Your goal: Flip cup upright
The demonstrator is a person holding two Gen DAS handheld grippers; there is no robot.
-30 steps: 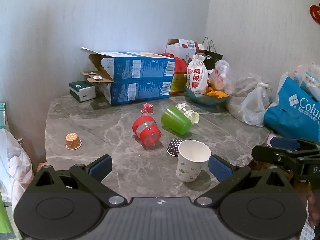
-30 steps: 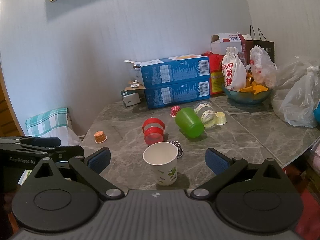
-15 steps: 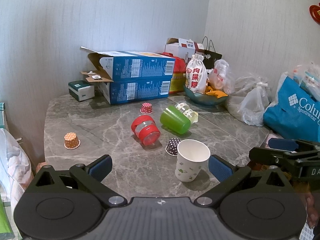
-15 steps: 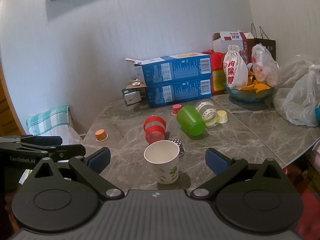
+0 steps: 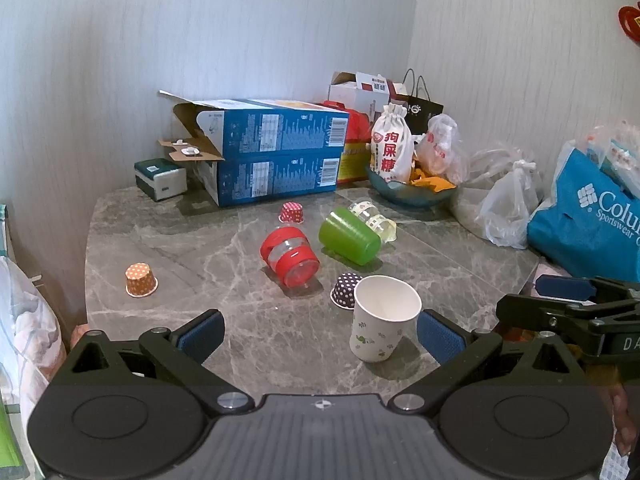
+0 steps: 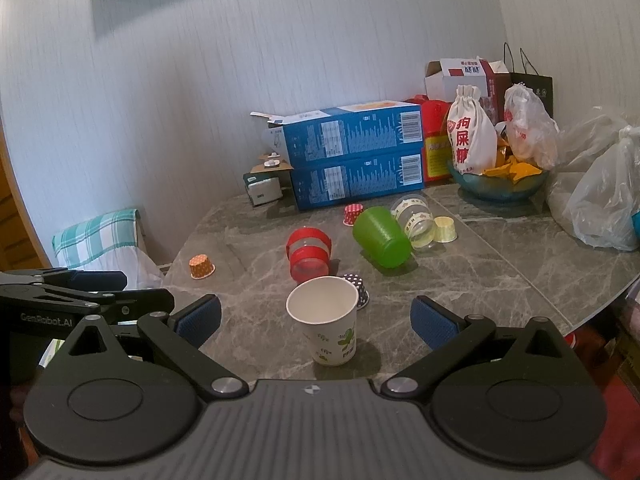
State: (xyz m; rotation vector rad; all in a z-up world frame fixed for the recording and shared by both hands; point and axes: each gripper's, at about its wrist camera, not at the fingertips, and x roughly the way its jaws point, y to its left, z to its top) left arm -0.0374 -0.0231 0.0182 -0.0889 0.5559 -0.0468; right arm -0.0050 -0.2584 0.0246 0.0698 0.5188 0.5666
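Observation:
A white paper cup [image 5: 380, 318] with green prints stands upright, mouth up, near the front of the grey marble table [image 5: 200, 248]; it also shows in the right wrist view [image 6: 326, 320]. A red cup [image 5: 290, 254], a green cup [image 5: 348, 236] and a clear patterned cup [image 5: 368, 212] lie on their sides behind it. My left gripper [image 5: 320, 334] is open and empty, just short of the paper cup. My right gripper [image 6: 316, 318] is open and empty, with the paper cup between its fingers but untouched.
Small cupcake liners sit upside down: orange [image 5: 140, 280], dark dotted [image 5: 344, 290], red dotted [image 5: 292, 213], yellow [image 6: 445, 229]. Two stacked blue boxes [image 5: 276, 152], a bowl of snacks [image 5: 412, 188], plastic bags [image 5: 508, 204] and a blue bag [image 5: 588, 220] crowd the back and right.
Both grippers have drawn back slightly from the paper cup and stay open. The cups on the table have not moved.

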